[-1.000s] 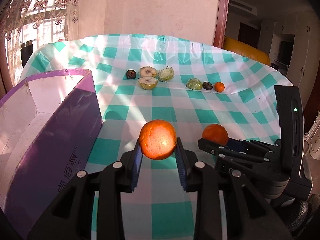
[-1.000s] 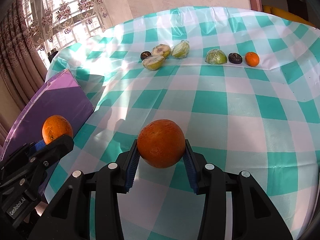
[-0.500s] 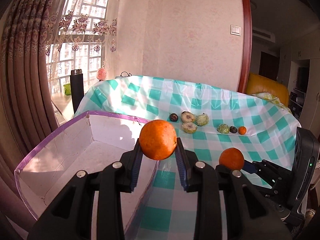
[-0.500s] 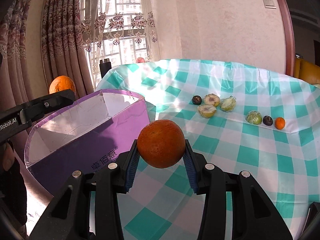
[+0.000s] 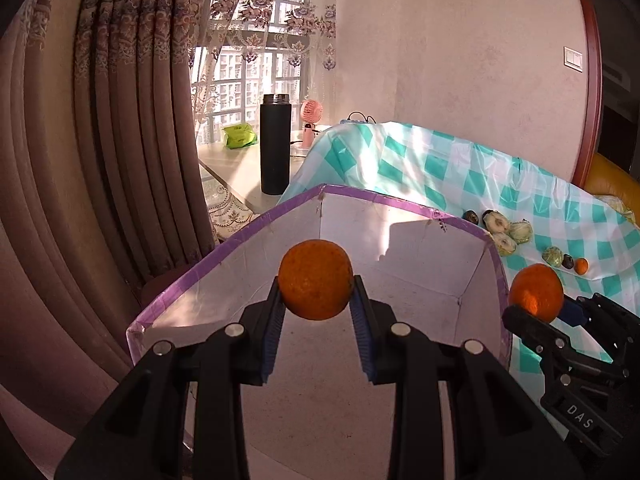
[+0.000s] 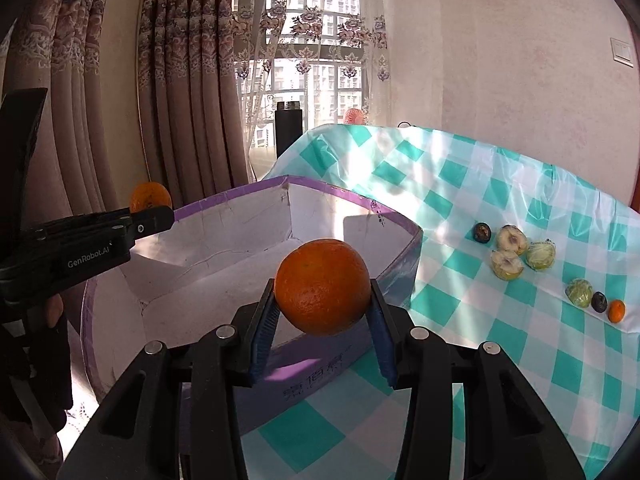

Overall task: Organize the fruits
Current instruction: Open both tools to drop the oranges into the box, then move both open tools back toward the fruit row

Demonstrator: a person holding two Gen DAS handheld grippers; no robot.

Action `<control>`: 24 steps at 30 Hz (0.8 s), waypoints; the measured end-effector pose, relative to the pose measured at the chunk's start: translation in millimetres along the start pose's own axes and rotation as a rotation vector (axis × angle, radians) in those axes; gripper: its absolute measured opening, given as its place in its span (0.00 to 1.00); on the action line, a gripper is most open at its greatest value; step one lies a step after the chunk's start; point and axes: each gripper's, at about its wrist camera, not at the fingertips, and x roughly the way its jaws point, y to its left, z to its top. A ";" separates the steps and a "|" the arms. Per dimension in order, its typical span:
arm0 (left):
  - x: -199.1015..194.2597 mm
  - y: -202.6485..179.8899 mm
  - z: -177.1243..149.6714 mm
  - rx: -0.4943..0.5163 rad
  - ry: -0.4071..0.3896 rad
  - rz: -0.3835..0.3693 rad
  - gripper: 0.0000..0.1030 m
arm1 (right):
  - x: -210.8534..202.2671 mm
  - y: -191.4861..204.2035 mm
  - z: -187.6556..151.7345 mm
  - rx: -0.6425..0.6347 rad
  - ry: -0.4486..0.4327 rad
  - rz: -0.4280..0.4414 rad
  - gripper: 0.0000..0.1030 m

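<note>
Each tool is clamped on an orange of its own, so two fruits can go into the box in one trip. The left tool (image 5: 316, 304) has its blue pads pressed against the sides of its orange (image 5: 315, 279), held above the open box (image 5: 404, 248); beneath and ahead of this tool lies the box's bare white floor, so letting go here would likely drop the fruit inside. The right tool (image 6: 322, 300) grips the second orange (image 6: 322, 286) the same way, but just outside the box's near purple wall, above the checked cloth of the counter (image 6: 500, 336); it probably needs to travel further over the rim before releasing. Side grips at the widest part of each orange keep round fruit from rolling out.

Well ahead and to the right of both tools, the remaining fruit (image 6: 516, 250) sits in a loose line on the counter: halved pale pieces, greenish ones, two dark ones and a small orange one, apparently waiting their turn.
</note>
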 end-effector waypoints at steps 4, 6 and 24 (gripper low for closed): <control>14.5 11.7 -9.7 0.026 0.075 0.009 0.32 | 29.9 24.4 11.5 -0.057 0.073 -0.002 0.42; 21.9 17.1 -14.0 0.030 0.111 -0.008 0.32 | 47.4 33.6 15.6 -0.100 0.137 -0.021 0.42; 42.0 22.9 -35.0 0.033 0.197 -0.004 0.86 | 110.5 57.8 0.9 -0.354 0.456 -0.159 0.80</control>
